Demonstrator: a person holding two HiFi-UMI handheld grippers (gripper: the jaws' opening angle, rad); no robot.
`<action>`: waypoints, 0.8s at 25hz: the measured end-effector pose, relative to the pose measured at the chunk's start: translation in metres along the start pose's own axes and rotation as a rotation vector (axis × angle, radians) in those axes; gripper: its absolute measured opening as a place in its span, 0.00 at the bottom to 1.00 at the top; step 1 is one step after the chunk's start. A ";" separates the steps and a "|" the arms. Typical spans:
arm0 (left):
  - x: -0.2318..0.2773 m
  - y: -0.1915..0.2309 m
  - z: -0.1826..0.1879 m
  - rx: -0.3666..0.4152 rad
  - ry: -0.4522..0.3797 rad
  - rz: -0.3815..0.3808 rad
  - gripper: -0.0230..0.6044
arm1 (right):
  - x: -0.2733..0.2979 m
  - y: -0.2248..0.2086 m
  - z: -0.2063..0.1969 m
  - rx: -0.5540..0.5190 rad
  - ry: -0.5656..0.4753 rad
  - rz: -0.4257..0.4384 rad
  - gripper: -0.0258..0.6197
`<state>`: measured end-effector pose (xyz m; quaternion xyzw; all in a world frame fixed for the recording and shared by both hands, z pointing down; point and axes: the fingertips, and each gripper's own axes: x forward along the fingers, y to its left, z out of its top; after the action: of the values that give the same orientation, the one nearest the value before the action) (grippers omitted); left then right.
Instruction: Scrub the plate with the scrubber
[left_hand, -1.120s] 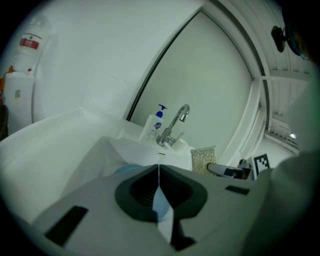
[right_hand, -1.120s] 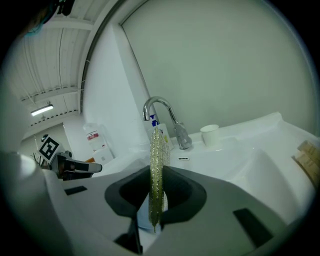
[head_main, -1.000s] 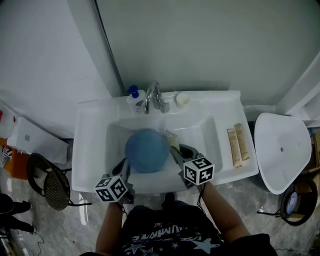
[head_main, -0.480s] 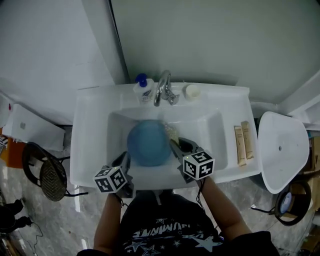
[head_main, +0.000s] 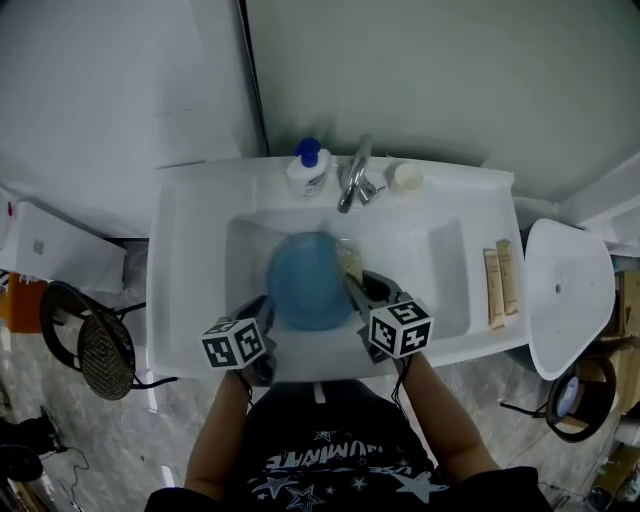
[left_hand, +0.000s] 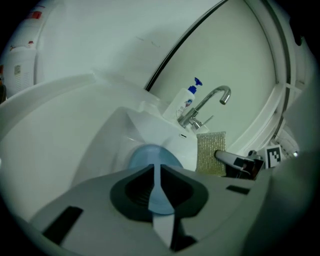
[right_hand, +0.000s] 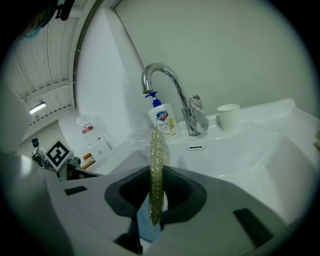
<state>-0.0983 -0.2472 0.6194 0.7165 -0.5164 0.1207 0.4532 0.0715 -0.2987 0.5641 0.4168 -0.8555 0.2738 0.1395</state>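
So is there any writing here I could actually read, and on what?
Nothing reads clearly.
Soap bottle label: blurred print, unreadable.
Shirt print: letters too blurred.
White container, red label: too small.
Marker cubes: black-and-white patterns, no words.

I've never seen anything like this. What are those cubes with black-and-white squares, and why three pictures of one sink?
No robot here: a person stands at a white sink, holding a two-jaw gripper in each hand. The patterned cubes are part of those grippers. One picture comes from a camera on the person's head, looking down; the other two come from cameras riding on the grippers, looking along their jaws. The left gripper is shut on the rim of a blue plate; the right gripper is shut on a yellowish scrubber. On the ledge behind the basin stand a soap bottle, the faucet and a small cup.
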 end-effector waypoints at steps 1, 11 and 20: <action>0.003 0.002 0.000 -0.002 0.011 -0.004 0.07 | 0.003 0.001 -0.001 0.003 0.003 -0.003 0.15; 0.024 0.016 -0.004 -0.026 0.083 -0.018 0.07 | 0.020 -0.002 -0.008 0.033 0.028 -0.035 0.15; 0.046 0.027 -0.016 -0.042 0.157 -0.009 0.39 | 0.025 -0.012 -0.014 0.060 0.044 -0.063 0.15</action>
<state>-0.0960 -0.2656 0.6719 0.6977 -0.4783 0.1637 0.5076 0.0655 -0.3123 0.5911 0.4413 -0.8302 0.3037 0.1543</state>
